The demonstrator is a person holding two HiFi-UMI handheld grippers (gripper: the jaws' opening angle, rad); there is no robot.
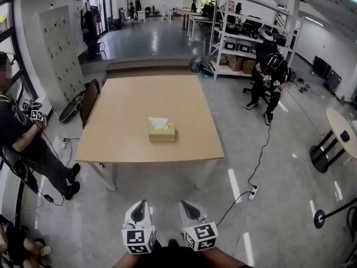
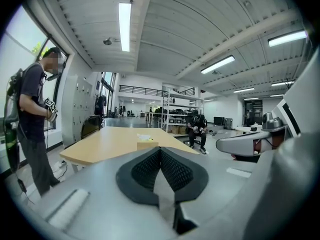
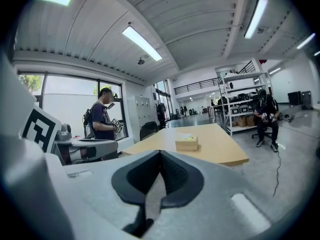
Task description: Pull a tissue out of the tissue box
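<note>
You hold both claws low and close to your body, side by side, pointing toward the table (image 1: 128, 102) and well short of its near edge. Your left claw (image 1: 139, 206) has its jaws pressed together, the dark pads meeting at the tip with nothing between them. Your right claw (image 1: 189, 206) is the same: jaws together and empty.

The tissue box (image 1: 162, 134) sits near the middle of the wooden tabletop, a little toward your side, with bare wood all around it. A white tissue (image 1: 158, 122) sticks up out of the slot in its top. Neither claw is near the box; open floor lies between you and the table.

A dark chair (image 1: 89, 102) stands at the table's left side. Further left, a standing person (image 1: 22, 138) holds another pair of claws. Beyond the table to the right, a seated person (image 1: 269, 74) in dark clothes sits in front of metal shelves (image 1: 240, 38).
</note>
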